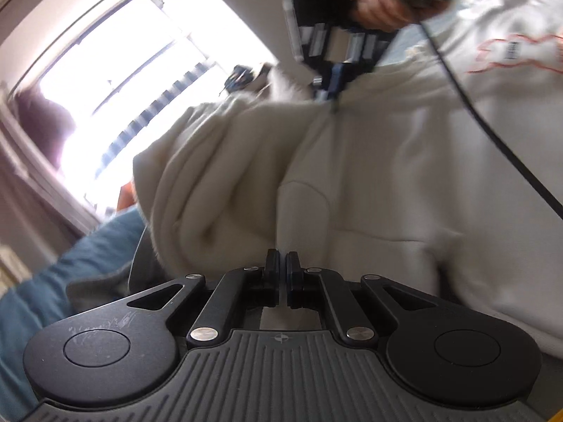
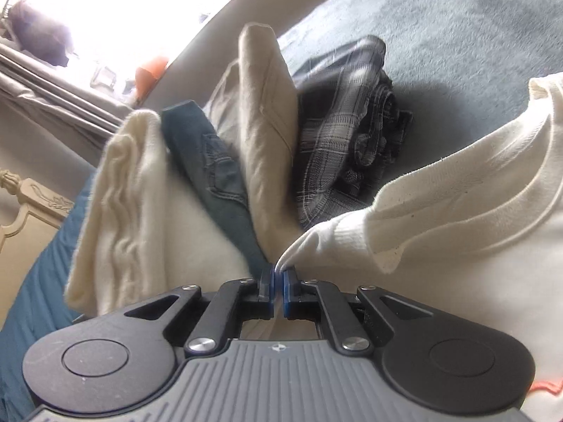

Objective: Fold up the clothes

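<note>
Right hand-held gripper (image 2: 278,276): jaws drawn together, a thin fold of the cream sweatshirt (image 2: 457,211) pinched between the blue pads at the cuff end of a sleeve. The ribbed cuff rises directly off the pad tips; the neckline and body of the garment spread away to the right, with an orange printed outline at the lower right corner of the right wrist view.

Left hand-held gripper (image 1: 282,263): jaws closed pad to pad. No cloth is visible in the slit between them, though the sweatshirt lies just beyond the tips; whether a thin edge is caught cannot be told. In the left wrist view the right hand-held gripper and the person's hand (image 1: 373,3) holding it appear at the top, over the same garment, with a black cable (image 1: 492,130) trailing across the cloth.

Progress, as judged: the sweatshirt lies open and rumpled on the bed (image 2: 457,35), so its fold is at an early step, a sleeve being taken up. Beyond it lies a row of other garments: a cream knit piece (image 2: 116,190), a dark denim piece (image 2: 218,176), a beige piece (image 2: 264,112) and a plaid piece (image 2: 345,133). Most look roughly folded; the plaid one is bunched.

Room for moving: the pile crowds the far side, just beside the held sleeve. Bare blue-grey bedcover is open to the upper right. A bright window (image 1: 133,81) lies beyond the bed edge on the left.
</note>
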`<action>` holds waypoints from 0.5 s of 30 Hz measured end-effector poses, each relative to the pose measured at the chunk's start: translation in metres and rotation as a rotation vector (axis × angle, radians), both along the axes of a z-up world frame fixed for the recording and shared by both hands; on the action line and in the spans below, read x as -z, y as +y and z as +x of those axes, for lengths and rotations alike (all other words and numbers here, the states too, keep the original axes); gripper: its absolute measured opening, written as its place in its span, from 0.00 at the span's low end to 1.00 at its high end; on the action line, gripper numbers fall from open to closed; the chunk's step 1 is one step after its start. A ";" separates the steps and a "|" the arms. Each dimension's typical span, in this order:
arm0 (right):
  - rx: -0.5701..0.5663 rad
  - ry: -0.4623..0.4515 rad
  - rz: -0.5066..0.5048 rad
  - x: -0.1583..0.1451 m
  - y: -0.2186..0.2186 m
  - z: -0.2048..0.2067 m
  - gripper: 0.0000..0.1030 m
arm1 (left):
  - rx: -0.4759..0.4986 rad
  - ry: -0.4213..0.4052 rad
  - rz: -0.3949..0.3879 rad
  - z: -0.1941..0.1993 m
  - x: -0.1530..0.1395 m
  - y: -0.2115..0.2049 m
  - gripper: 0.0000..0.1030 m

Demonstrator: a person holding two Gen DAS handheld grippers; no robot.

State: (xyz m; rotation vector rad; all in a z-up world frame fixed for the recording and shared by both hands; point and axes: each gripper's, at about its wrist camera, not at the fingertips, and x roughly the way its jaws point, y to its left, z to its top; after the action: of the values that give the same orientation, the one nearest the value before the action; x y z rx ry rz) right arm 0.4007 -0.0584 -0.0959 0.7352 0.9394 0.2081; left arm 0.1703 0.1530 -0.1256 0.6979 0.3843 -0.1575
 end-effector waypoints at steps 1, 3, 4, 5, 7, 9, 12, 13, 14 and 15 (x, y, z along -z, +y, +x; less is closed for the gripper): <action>0.010 0.004 0.010 0.006 0.001 0.004 0.04 | -0.035 0.023 -0.027 0.009 0.000 0.004 0.03; 0.017 0.003 0.027 0.014 0.001 0.012 0.04 | -0.092 0.068 -0.068 0.024 0.004 0.013 0.03; 0.014 0.004 0.041 0.017 0.000 0.015 0.05 | -0.100 0.073 -0.071 0.026 0.004 0.013 0.05; 0.011 0.007 0.057 0.020 -0.002 0.018 0.05 | -0.105 0.074 -0.071 0.027 0.005 0.013 0.05; -0.003 0.023 0.101 0.020 -0.008 0.020 0.07 | -0.115 0.074 -0.067 0.026 0.004 0.014 0.08; -0.024 0.020 0.128 0.014 -0.017 0.016 0.21 | -0.126 0.077 -0.067 0.022 0.000 0.016 0.17; -0.034 -0.073 0.061 -0.007 -0.027 -0.004 0.45 | -0.152 0.064 -0.074 0.013 -0.008 0.021 0.26; -0.055 -0.103 0.045 -0.014 -0.030 -0.011 0.44 | -0.158 0.058 -0.085 0.009 -0.011 0.023 0.27; -0.075 -0.122 0.031 -0.019 -0.029 -0.018 0.43 | -0.162 0.050 -0.101 0.006 -0.015 0.025 0.28; -0.110 -0.141 0.015 -0.023 -0.026 -0.022 0.39 | -0.164 0.041 -0.119 0.002 -0.019 0.027 0.28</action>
State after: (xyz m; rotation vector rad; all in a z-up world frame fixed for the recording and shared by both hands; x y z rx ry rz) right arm 0.3782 -0.0845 -0.0730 0.6743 0.8449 0.3592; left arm 0.1721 0.1798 -0.1066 0.5435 0.4654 -0.0388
